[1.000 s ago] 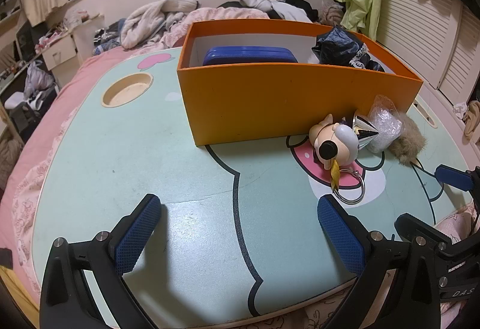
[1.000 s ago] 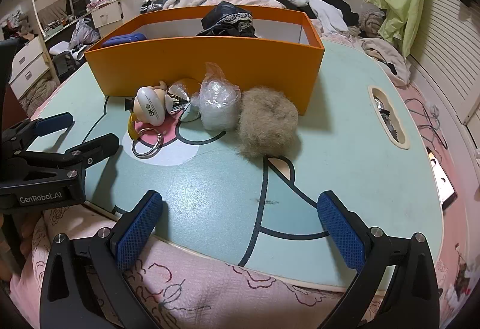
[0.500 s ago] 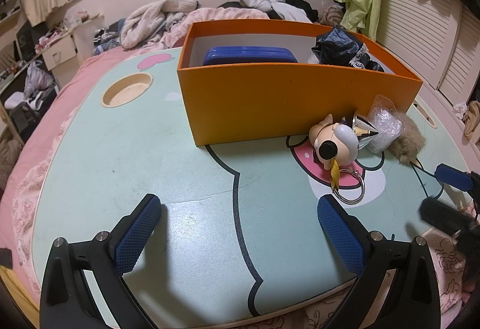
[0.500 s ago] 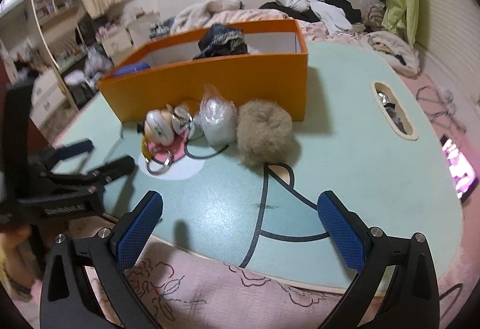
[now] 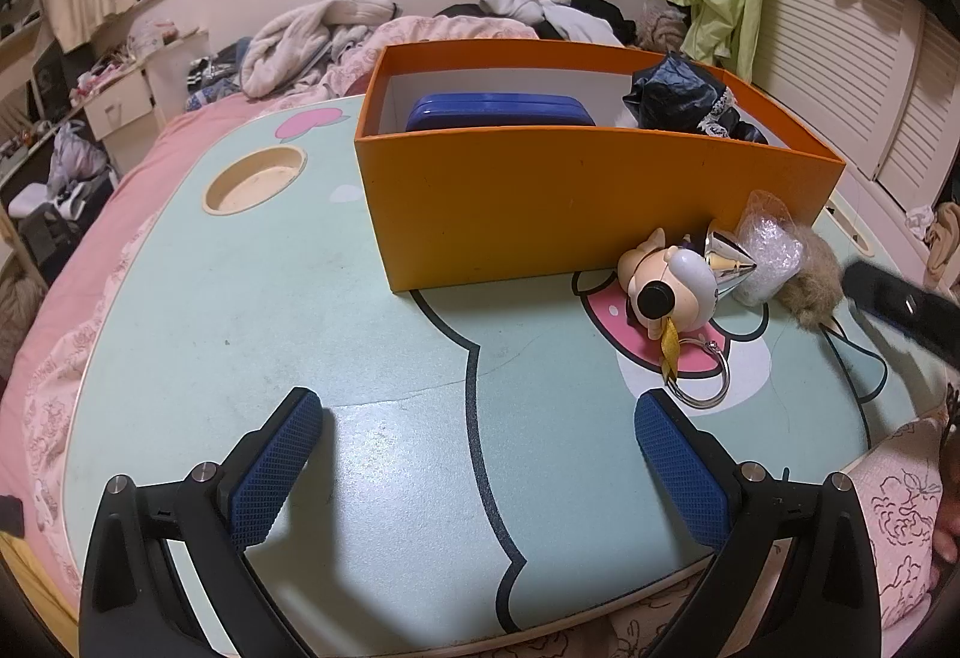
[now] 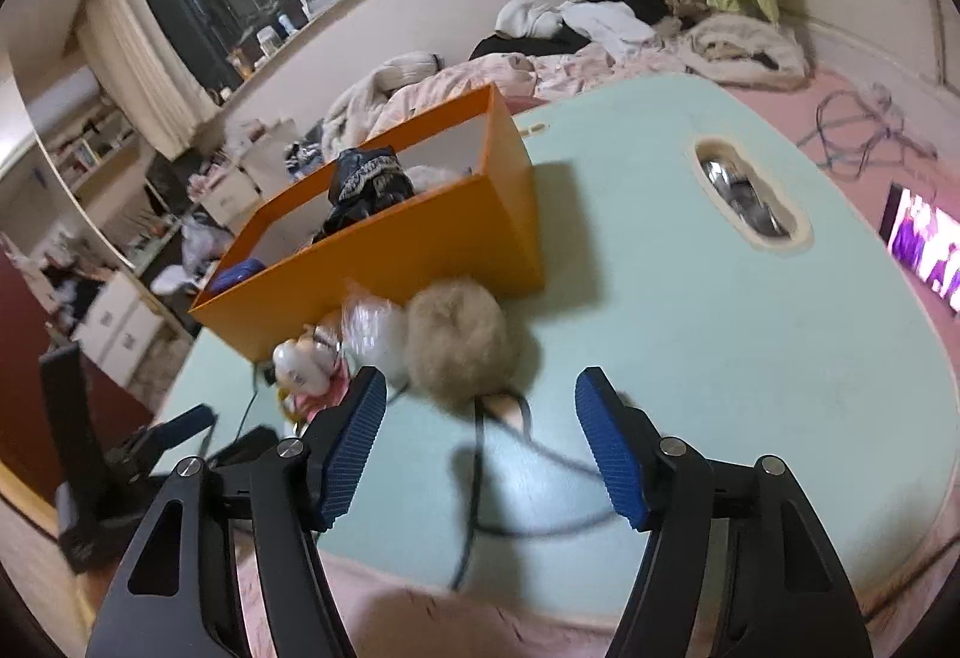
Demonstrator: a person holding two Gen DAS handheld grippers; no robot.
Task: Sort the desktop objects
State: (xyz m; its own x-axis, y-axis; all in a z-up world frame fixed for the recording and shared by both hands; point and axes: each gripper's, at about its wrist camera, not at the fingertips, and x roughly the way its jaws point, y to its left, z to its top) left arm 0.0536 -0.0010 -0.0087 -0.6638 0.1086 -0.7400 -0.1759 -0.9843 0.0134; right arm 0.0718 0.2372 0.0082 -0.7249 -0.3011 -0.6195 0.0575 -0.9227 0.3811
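An orange box [image 5: 576,190] [image 6: 384,256] stands on the mint-green table [image 5: 240,310] and holds a blue case [image 5: 498,113] and a dark crumpled item [image 5: 684,99]. In front of it lie a doll-head keyring [image 5: 666,292] [image 6: 300,367], a silver cone [image 5: 723,256], a clear plastic bag [image 5: 765,250] [image 6: 372,325] and a tan fur ball [image 5: 810,286] [image 6: 459,343]. My left gripper [image 5: 480,466] is open over bare tabletop. My right gripper [image 6: 477,442] hovers just short of the fur ball, its jaws closing with nothing between them; in the left wrist view it shows only as a dark blur [image 5: 900,307].
A round cup recess [image 5: 255,178] lies left of the box, and a slot recess [image 6: 747,193] with metal items lies to its right. A lit screen [image 6: 924,244] rests on the pink bedding at far right. Clothes are piled behind the table.
My right gripper rolled, swung toward the fur ball, and its jaws narrowed. The left gripper stayed still. In the left wrist view the right gripper moved up along the right edge.
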